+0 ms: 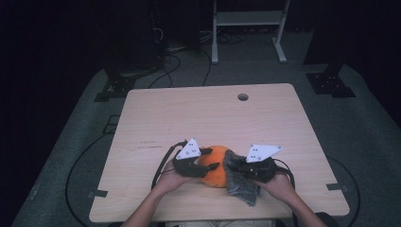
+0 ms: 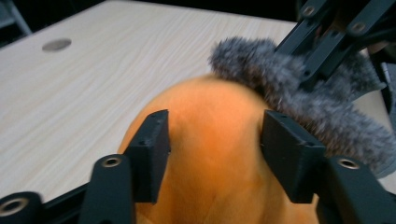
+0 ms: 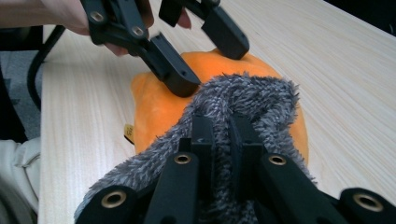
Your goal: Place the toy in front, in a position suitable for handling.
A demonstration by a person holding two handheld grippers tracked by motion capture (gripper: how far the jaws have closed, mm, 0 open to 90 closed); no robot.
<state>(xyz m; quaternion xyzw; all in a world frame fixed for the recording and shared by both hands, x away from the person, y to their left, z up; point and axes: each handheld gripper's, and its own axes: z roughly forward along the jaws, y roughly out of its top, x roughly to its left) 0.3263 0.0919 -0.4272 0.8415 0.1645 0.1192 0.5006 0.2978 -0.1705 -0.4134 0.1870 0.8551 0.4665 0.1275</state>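
An orange plush cushion [image 1: 215,171] lies near the table's front edge, between my two hands. A grey fuzzy cloth [image 1: 240,183] drapes over its right side and hangs down toward the front. My left gripper [image 1: 209,159] comes in from the left, and its pads pinch the top bulge of the orange cushion [image 2: 210,140]. In the right gripper view that left gripper [image 3: 210,65] presses into the cushion [image 3: 154,102] from above. My right gripper [image 3: 223,126] is shut on a fold of the grey cloth [image 3: 247,93], its jaws buried in the pile.
The pale wooden table [image 1: 189,113] has a round cable hole [image 1: 242,97] near its far edge. Behind it on the grey floor stand a white metal frame [image 1: 247,19] and dark stand bases with cables.
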